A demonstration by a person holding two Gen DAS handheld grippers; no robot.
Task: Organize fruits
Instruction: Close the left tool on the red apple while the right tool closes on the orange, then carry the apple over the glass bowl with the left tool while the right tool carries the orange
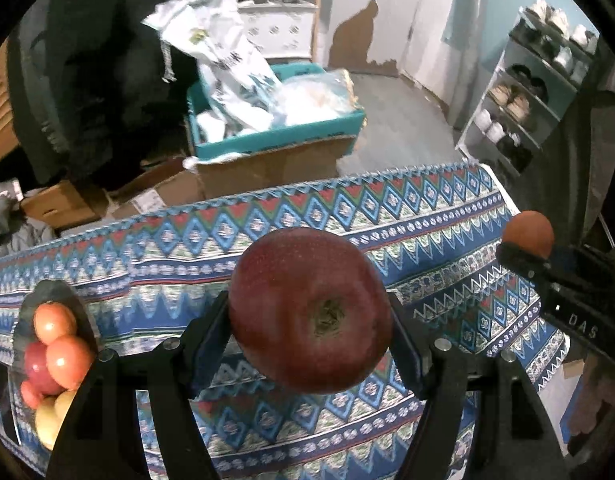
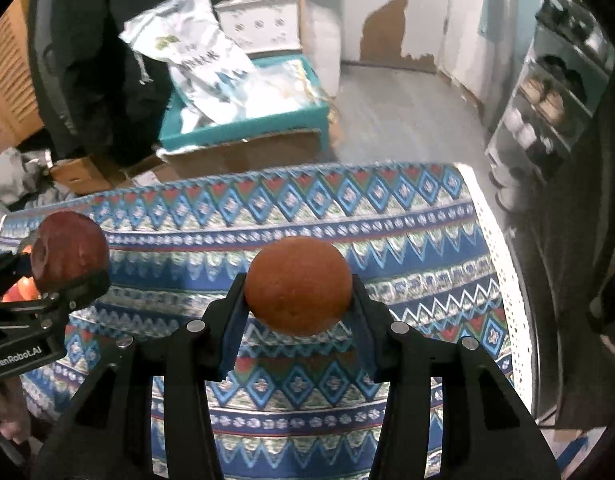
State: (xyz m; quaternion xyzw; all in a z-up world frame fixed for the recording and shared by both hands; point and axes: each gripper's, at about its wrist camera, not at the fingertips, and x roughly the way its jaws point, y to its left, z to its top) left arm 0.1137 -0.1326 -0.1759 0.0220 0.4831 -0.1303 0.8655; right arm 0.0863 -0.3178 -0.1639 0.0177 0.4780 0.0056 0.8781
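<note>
Tongs on the left [image 1: 311,320] squeeze a red apple [image 1: 310,310] between both pads. Right tongs [image 2: 298,294] pinch an orange [image 2: 298,285] tight, above the patterned cloth [image 2: 307,220].

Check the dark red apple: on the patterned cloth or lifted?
Lifted. The dark red apple is clamped between the left tongs, clear of the blue patterned tablecloth.

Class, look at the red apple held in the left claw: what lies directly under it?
Under the red apple, gripped in the left claw, only the patterned cloth shows, with nothing resting on it there. The patch right behind the apple is covered, so it cannot be checked.
</note>
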